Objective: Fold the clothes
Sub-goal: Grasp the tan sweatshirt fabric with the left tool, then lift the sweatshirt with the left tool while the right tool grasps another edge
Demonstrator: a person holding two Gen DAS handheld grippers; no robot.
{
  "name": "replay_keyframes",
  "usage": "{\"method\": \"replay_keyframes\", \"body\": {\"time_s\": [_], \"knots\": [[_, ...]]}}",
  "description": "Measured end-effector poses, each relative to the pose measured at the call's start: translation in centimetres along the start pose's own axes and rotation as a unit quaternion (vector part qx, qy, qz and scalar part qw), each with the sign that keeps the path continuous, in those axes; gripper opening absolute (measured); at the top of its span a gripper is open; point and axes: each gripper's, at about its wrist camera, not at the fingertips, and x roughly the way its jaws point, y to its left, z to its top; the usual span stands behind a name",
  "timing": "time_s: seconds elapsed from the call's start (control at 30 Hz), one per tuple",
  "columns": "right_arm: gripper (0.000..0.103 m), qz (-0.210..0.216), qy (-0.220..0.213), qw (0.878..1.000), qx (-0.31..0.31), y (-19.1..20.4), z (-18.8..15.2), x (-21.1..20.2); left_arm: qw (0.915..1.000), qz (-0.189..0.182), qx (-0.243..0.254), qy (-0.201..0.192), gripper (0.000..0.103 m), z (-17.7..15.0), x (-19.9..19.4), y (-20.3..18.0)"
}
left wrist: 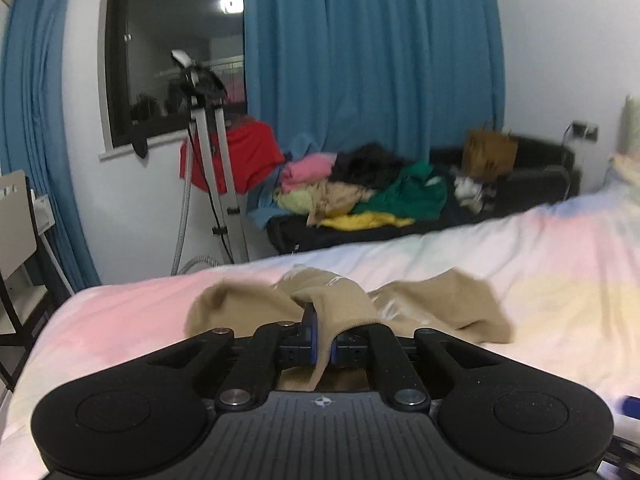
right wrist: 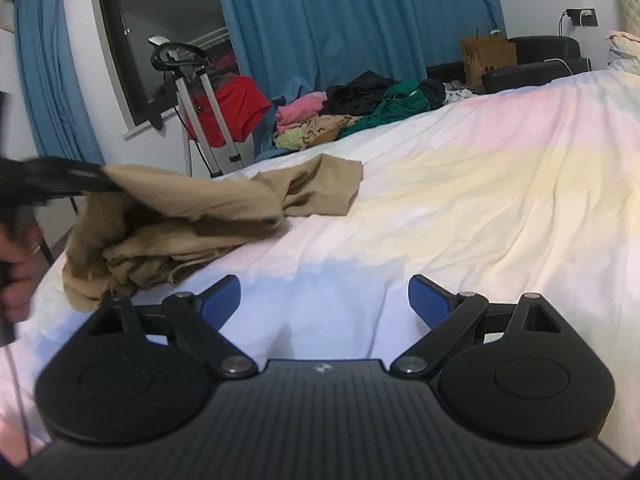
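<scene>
Left gripper (left wrist: pixel 323 346): blue pads pinched on fold of tan garment (left wrist: pixel 440 304), cloth draped over fingers, rest crumpled beyond on bed (left wrist: pixel 560 248). Right gripper (right wrist: pixel 324 300): fingers spread wide over bare sheet, garment near-left, untouched; open bedding right and far

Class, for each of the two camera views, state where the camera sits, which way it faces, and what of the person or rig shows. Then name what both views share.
Left wrist: sits on the left gripper, facing across the bed toward the blue curtains; its fingers are shut on the tan garment.
Right wrist: sits on the right gripper, jaws open over the sheet, facing likewise; the person's hand shows at left.
Shared: bed, tan garment, curtains, clothes pile.
</scene>
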Motion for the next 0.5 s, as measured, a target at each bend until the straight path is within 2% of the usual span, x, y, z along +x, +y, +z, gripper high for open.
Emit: {"method": "replay_keyframes", "body": {"time_s": [0.33,0.5], "knots": [[0.092,0.035,-0.051,0.997,-0.056,2.6,0.4,-3.6,0.9959,-0.025,-0.041,-0.077,0.005,-1.1,-18.8,-0.3],[0.092,0.055,-0.067,0.992,-0.092,4.3,0.2,-7.5,0.9899,-0.052,-0.063,-0.116,0.005,-1.5,-25.3,-0.6]]}}
